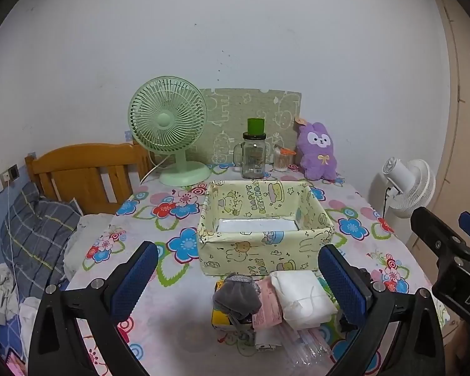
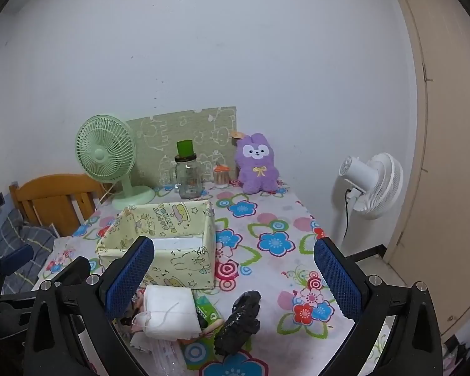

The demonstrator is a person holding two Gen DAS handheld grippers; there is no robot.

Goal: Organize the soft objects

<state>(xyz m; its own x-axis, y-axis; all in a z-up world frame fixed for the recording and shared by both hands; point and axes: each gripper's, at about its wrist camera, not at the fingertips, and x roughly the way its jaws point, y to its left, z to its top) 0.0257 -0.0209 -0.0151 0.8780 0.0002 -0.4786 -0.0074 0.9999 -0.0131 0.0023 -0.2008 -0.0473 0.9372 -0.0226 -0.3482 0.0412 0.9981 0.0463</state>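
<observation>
Soft stuff sits in a pile on the near edge of the floral tablecloth [image 1: 172, 206], right in front of the yellow cartoon-print fabric box [image 1: 263, 250]: a grey sock bundle [image 1: 236, 294], a pink packet [image 1: 268, 305] touching it, a white folded pad [image 1: 304, 297] with a string loop, and clear plastic sleeves [image 1: 304, 344] nearest me. Through the right wrist camera a crumpled black bag [image 2: 241, 319] lies just right of a green tissue pack [image 2: 208, 311]. The box holds only a white liner at its bottom. My left gripper [image 1: 238, 277] hangs over the pile, fingers spread wide, holding nothing. My right gripper [image 2: 235, 274] is also spread apart, nothing in it, over pad and bag. Behind the box: green desk fan [image 1: 169, 131], glass jar [image 1: 253, 156], purple plush bunny [image 1: 318, 152] by the wall.
</observation>
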